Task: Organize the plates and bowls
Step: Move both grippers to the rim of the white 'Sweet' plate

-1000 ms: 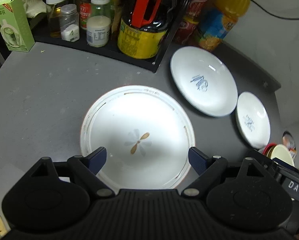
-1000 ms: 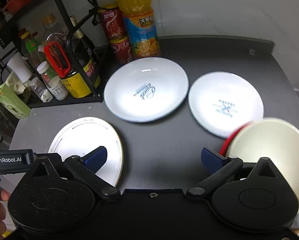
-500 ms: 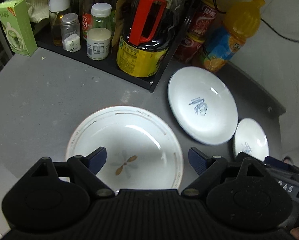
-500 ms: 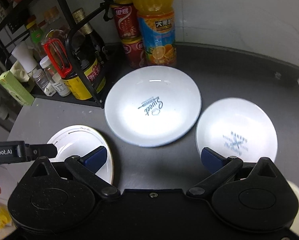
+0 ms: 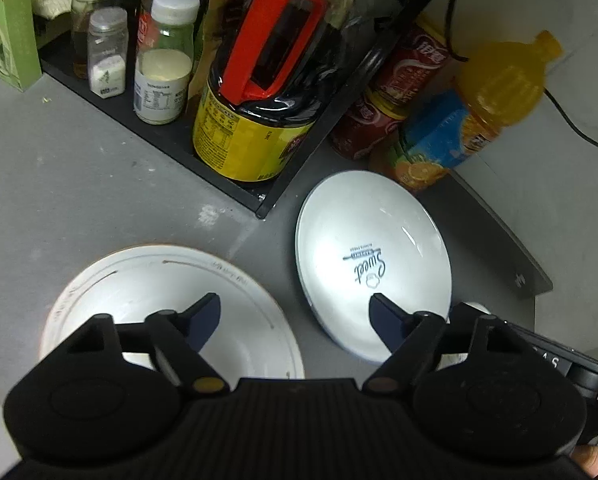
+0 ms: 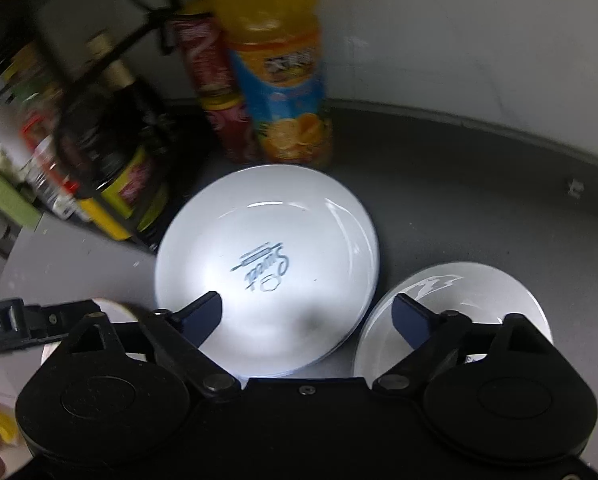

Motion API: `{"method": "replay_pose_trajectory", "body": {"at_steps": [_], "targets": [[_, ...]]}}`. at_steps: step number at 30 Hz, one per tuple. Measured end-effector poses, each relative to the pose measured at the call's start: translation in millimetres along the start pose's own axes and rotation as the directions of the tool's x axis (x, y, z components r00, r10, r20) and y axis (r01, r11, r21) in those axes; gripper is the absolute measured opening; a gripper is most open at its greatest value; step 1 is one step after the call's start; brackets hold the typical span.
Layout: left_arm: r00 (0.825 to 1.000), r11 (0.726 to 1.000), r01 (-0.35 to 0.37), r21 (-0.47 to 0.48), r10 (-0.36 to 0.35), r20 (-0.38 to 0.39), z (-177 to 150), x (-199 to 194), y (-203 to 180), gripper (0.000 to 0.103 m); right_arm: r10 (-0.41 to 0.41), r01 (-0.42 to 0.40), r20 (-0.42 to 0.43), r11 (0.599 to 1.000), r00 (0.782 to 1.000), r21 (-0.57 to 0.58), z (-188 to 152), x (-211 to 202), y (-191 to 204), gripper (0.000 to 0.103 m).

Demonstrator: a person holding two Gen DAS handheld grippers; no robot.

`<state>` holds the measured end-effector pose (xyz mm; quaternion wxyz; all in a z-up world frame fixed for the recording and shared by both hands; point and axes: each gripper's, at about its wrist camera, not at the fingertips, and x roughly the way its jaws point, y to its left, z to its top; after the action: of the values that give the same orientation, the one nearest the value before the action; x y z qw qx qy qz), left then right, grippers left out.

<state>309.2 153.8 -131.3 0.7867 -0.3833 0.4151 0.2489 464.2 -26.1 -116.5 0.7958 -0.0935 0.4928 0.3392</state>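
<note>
White "Sweet" plate (image 6: pixel 267 268) is sitting near the desk's (image 5: pixel 79 184) back edge; right gripper (image 6: pixel 307 316), jaws open and empty, should be straddling its near rim squarely.

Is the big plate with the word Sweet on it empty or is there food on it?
Empty. The Sweet plate shows only its bare white surface and blue lettering in both views; nothing lies on it.
</note>
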Motion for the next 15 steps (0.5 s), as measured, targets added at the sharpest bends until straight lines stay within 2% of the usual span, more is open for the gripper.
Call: {"method": "replay_pose_trajectory", "body": {"at_steps": [2,4,9,14,15], "targets": [[1.000,0.999,0.020,-0.036,-0.021,-0.008,4.2,11.3,1.5,0.065,-0.002,0.003,-0.009,0.999,1.000,0.033,5.0,8.7,-11.0,0.084],[0.999,0.997,0.037,-0.062,-0.038,-0.014,7.2,22.3,1.8,0.058,-0.007,0.008,-0.024,0.998,1.000,0.067,9.1,16.8,-22.1,0.076],[0.998,0.994,0.052,-0.098,-0.054,-0.017,11.4,47.1,0.5,0.050,-0.003,0.008,-0.037,0.993,0.999,0.115,17.9,34.6,-43.8,0.064],[0.998,0.989,0.060,-0.136,-0.063,-0.019,13.9,64.9,5.0,0.033,0.020,-0.013,-0.044,0.987,0.999,0.160,26.4,50.9,-60.2,0.053],[0.998,0.988,0.060,-0.141,-0.064,-0.019,14.5,68.0,5.5,0.032,0.034,-0.027,-0.042,0.985,0.999,0.168,27.3,54.1,-62.7,0.049]]}}
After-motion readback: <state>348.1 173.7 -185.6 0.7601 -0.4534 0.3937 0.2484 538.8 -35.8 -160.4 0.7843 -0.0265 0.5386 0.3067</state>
